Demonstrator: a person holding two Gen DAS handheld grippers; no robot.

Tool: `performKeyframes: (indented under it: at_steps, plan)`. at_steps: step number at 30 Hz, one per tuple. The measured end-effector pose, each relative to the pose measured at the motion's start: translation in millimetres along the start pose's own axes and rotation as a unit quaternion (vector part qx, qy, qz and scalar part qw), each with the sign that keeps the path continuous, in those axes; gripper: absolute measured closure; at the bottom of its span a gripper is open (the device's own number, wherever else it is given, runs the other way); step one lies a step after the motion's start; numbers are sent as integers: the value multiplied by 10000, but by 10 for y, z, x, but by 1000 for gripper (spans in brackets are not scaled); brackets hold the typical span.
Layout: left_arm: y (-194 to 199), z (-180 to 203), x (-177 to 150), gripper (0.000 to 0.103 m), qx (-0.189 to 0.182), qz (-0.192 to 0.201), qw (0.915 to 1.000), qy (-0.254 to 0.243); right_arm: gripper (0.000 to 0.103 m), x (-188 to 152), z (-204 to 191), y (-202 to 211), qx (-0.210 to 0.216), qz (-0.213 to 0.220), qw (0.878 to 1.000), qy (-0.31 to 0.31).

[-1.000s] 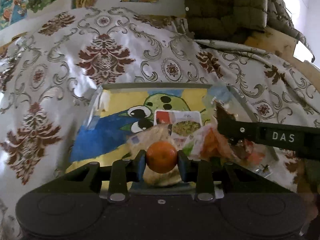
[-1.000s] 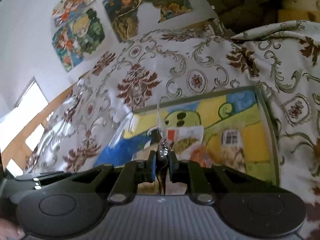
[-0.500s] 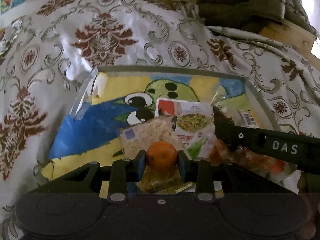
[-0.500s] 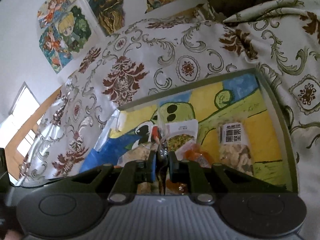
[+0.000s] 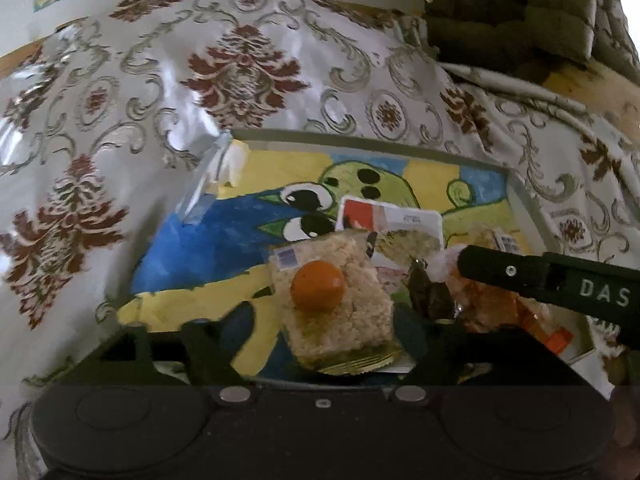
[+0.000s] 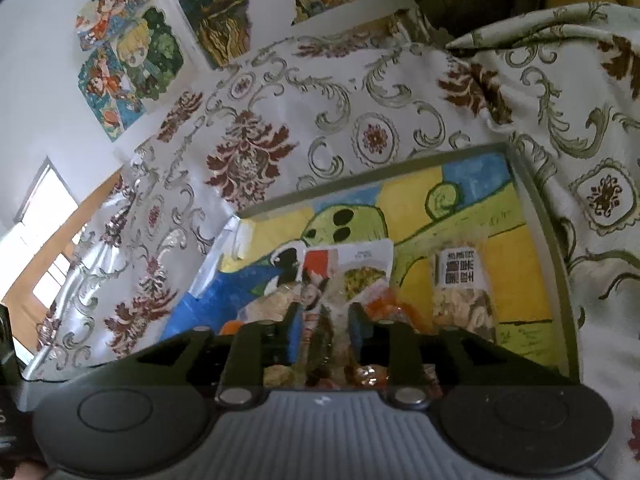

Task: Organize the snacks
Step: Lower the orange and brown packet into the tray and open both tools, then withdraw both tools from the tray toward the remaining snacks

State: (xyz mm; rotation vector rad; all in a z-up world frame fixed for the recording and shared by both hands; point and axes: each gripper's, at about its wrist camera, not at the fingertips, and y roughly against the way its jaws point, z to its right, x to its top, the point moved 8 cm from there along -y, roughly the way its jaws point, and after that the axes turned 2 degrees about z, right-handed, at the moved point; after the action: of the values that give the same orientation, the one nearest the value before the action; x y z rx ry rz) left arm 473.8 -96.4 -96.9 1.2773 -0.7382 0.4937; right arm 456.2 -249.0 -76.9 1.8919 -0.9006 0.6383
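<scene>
Orange fruit [image 5: 318, 286] is lying on a rice-cake packet [image 5: 336, 300] in the painted tray [image 5: 520, 196], free between the left hand-held gripper [image 5: 320, 320]'s just-widened jaws; the right hand-held gripper [image 6: 322, 320] is parting slightly around a crinkly wrapper [image 6: 316, 300].

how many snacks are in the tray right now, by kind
orange: 1
rice cracker pack: 1
white and red packet: 1
orange bag: 1
labelled nut bag: 1
dark wrapper: 1
total: 6
</scene>
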Motion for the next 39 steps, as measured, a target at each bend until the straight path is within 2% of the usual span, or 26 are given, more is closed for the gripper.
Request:
performKeyframes:
  at_steps: [4, 10, 13, 15, 21, 28, 39]
  plan:
    - [225, -72, -8, 8, 105, 113, 9999, 49, 59, 51, -24, 161, -48, 160, 9999, 44]
    - [669, -202, 16, 1, 250, 503, 9979, 307, 41, 144, -111, 537, -101, 526, 9983, 240]
    - [919, -226, 34, 1, 311, 699, 9964, 370, 32, 176, -196, 745, -93, 706, 9965, 443]
    - [1093, -225, 33, 1, 332, 831, 9952, 393, 21, 198, -274, 865, -89, 827, 9944, 655]
    - [1553, -204, 7, 1, 417, 1225, 9911, 307, 3, 177, -530, 1256, -80, 1247, 9848, 1207]
    - [1997, -190, -125, 1, 486, 1464, 9876, 301, 0, -23, -718, 1677, -43, 1503, 9770, 1510]
    - [2606, -181, -655, 1, 508, 1775, 9824, 287, 0, -539, -839, 2317, -291, 1812, 9657, 1839]
